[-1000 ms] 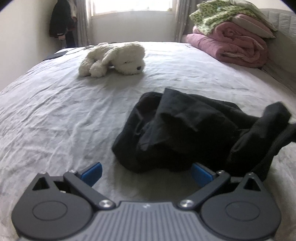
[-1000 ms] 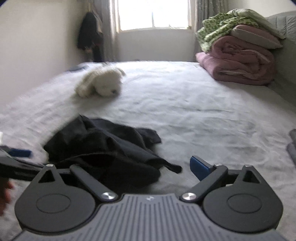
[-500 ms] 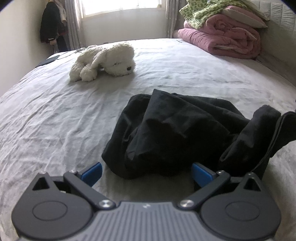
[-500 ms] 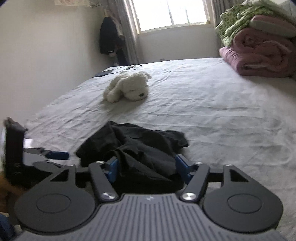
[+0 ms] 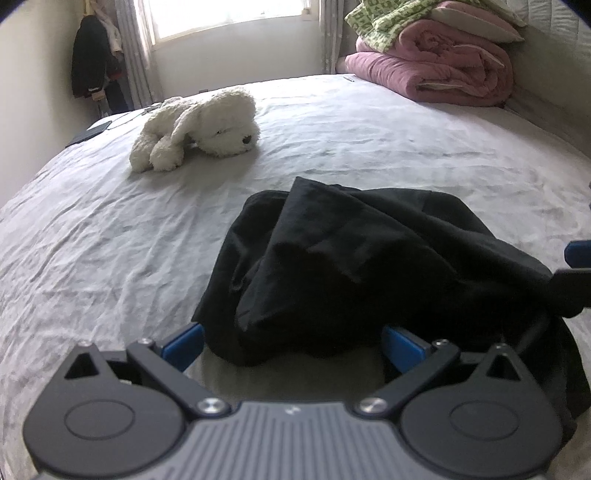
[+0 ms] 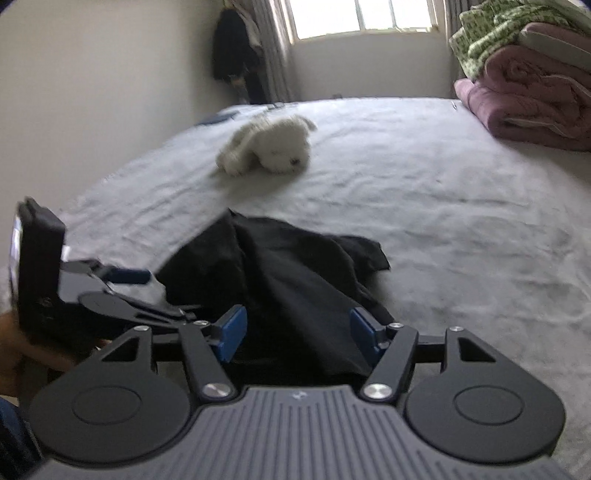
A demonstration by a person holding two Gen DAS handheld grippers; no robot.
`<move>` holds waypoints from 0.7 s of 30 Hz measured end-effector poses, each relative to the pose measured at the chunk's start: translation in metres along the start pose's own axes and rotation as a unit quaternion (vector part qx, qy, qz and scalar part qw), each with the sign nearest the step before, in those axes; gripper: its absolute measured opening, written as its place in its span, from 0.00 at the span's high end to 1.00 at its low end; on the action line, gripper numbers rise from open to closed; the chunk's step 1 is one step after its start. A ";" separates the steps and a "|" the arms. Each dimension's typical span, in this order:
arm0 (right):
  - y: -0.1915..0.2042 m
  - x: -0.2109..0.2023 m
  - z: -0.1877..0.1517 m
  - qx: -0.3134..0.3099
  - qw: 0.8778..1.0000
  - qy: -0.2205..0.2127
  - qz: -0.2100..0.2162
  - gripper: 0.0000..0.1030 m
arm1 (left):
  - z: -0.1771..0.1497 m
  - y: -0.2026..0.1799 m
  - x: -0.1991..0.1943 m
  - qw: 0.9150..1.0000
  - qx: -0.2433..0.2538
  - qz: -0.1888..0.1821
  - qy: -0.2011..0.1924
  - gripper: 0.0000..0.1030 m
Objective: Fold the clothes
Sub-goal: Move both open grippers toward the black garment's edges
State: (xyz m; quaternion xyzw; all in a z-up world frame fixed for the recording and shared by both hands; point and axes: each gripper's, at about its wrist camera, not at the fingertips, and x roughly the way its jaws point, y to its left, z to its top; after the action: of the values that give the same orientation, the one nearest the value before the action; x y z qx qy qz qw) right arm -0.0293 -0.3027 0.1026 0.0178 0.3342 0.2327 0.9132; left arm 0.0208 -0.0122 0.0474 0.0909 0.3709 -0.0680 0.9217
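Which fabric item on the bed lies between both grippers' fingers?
The black garment, crumpled in front; the pink quilt and green blanket sit stacked far back.

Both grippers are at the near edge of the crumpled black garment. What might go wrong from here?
Two risks, both judgement calls:

1. The black garment lies bunched in overlapping folds. The open left gripper or right gripper may pinch several layers, so it lifts as a lump rather than spreading flat.

2. In the right wrist view the left gripper sits close beside the right one, so they may collide or grab the same patch of cloth.
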 end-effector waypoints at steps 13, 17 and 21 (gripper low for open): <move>-0.014 0.012 -0.005 0.017 0.998 0.032 -0.045 0.39 | 0.007 -0.013 0.012 0.999 0.024 0.024 -0.005 0.00; -0.011 0.013 -0.007 0.011 0.998 0.040 -0.045 0.48 | 0.005 -0.011 0.014 1.000 0.019 0.024 -0.003 0.01; -0.007 0.016 -0.008 0.005 0.997 0.047 -0.054 0.49 | 0.005 -0.009 0.016 1.000 0.012 0.026 -0.003 0.01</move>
State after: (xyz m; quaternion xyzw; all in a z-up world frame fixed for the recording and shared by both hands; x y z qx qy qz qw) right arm -0.0205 -0.3033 0.0852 -0.0067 0.3782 0.1818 0.9077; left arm 0.0334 -0.0228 0.0390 0.1115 0.3652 -0.0486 0.9229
